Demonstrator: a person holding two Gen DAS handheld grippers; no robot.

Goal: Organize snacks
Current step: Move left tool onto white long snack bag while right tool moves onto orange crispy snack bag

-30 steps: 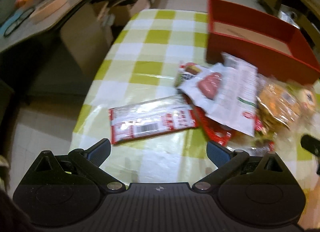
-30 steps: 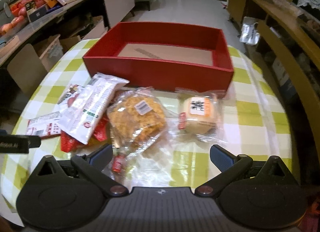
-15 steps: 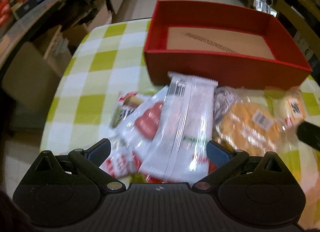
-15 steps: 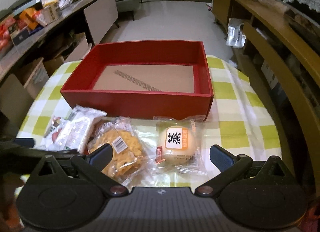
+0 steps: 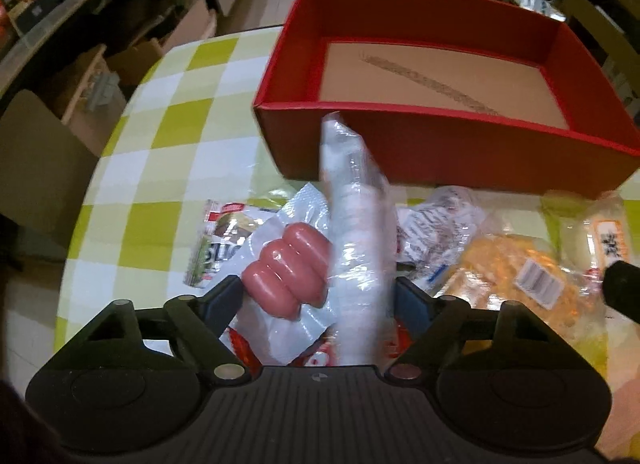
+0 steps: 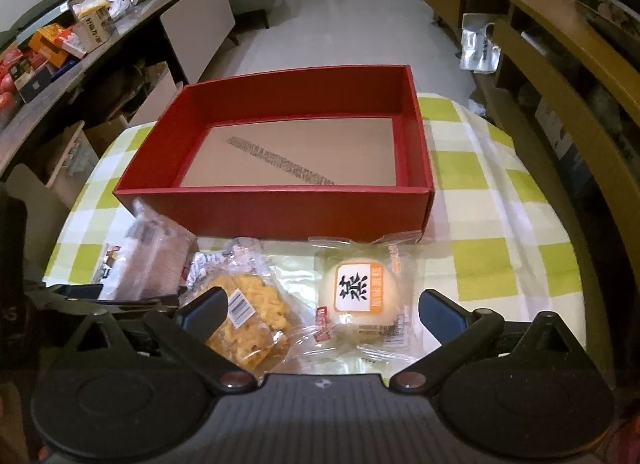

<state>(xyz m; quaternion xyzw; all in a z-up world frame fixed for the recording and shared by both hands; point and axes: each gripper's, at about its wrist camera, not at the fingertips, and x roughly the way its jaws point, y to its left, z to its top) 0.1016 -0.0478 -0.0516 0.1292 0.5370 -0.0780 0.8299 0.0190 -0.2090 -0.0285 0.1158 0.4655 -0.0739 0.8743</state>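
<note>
Red cardboard for the box [image 6: 280, 211], open-topped, brown floor inside with a grey smear across it, nothing in it. Stands on the far part of the tabletop [image 6: 480, 264], on a green-and-white checked cloth under clear plastic. Snacks all heaped on the near side of the box, outside it, some just touching its front wall. From the left wrist view: left tongs [image 5: 318, 298] narrowed around two packets at once. Right finger pressed against a long white wrapper [image 5: 356, 223], which stands up on edge, blurred, its far end overlapping the box's front wall. Left finger against a clear sausage pack [image 5: 288, 272] with three pink sausages showing. Below those, a red-and-white wrapper, mostly hidden by the tongs' body, and a flat dark-printed packet [image 5: 216, 248] lying to the left on the cloth. To the right of the wrapper, a crinkled clear bag with print, then a yellow crispy snack [image 5: 516, 276] in clear film with a barcode sticker. From the right wrist view: right tongs [image 6: 322, 308] spread wide, pinching nothing, held above the tabletop. Between the fingers, a round pale bun [image 6: 360, 296] in clear wrap with an orange-and-white label, lying just in front of the box. Left finger over the edge of the yellow crispy snack, which lies beside the bun. Shelves and a cluttered counter around the tabletop, out of reach of both tongs.
</note>
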